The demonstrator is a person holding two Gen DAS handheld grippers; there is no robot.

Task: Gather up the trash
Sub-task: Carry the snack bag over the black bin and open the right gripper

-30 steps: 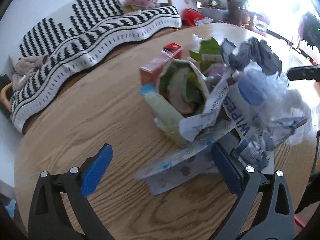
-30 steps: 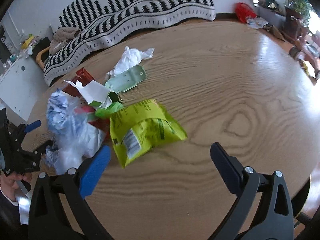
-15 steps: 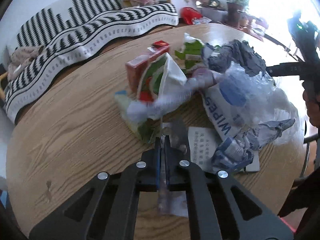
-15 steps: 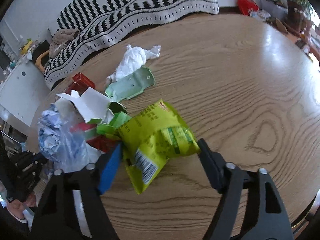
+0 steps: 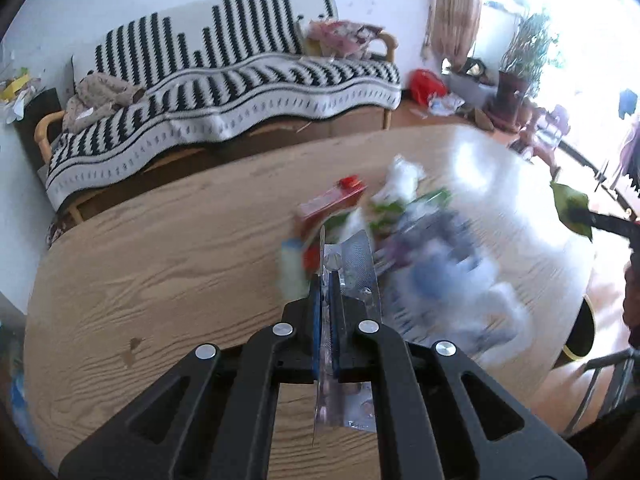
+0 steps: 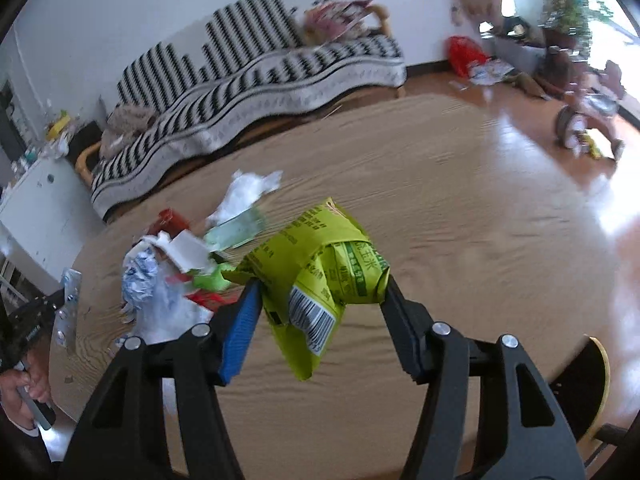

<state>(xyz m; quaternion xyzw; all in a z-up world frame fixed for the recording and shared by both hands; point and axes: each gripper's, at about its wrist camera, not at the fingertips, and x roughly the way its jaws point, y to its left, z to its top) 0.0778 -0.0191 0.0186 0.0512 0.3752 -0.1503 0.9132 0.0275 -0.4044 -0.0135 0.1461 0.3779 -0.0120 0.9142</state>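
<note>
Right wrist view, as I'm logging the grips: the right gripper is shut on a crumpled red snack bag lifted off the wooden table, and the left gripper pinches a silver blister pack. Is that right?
Not quite: the crumpled snack bag in the right gripper is yellow-green, not red, as the right wrist view shows. The rest holds: it hangs clear of the wooden table, and the left gripper pinches the silver blister pack.

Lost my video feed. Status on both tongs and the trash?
Left tongs shut on blister pack. Right tongs gripping green bag, lifted. Trash pile remains on table.

Left tongs [image 5: 329,280] now clamped on blister pack [image 5: 356,260], right tongs [image 6: 320,292] on green bag [image 6: 320,264], both aloft.
</note>
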